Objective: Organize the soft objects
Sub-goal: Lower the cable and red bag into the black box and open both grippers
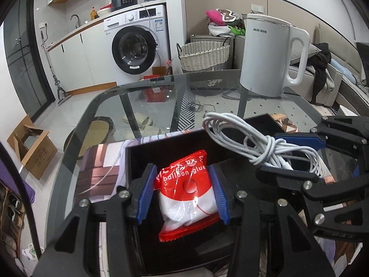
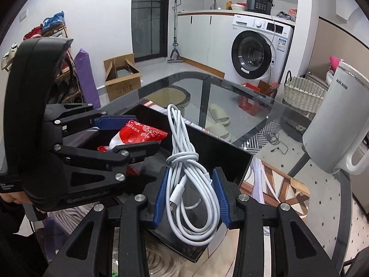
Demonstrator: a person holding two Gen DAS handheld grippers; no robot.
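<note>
Over a glass table [image 1: 110, 106], both claws are carrying soft items above a black box [image 1: 143, 207].
Left gripper [image 1: 184, 194] is pinching the red balloon-glue packet [image 1: 184, 191] between its pads; right gripper [image 2: 190, 196] is pinching the white coiled cable [image 2: 184, 161]. Next, I judge: lowering and releasing inside.

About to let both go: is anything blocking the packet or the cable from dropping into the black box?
Nothing visible. The balloon glue packet and white cable hang over the open black box, whose visible floor looks bare.
</note>
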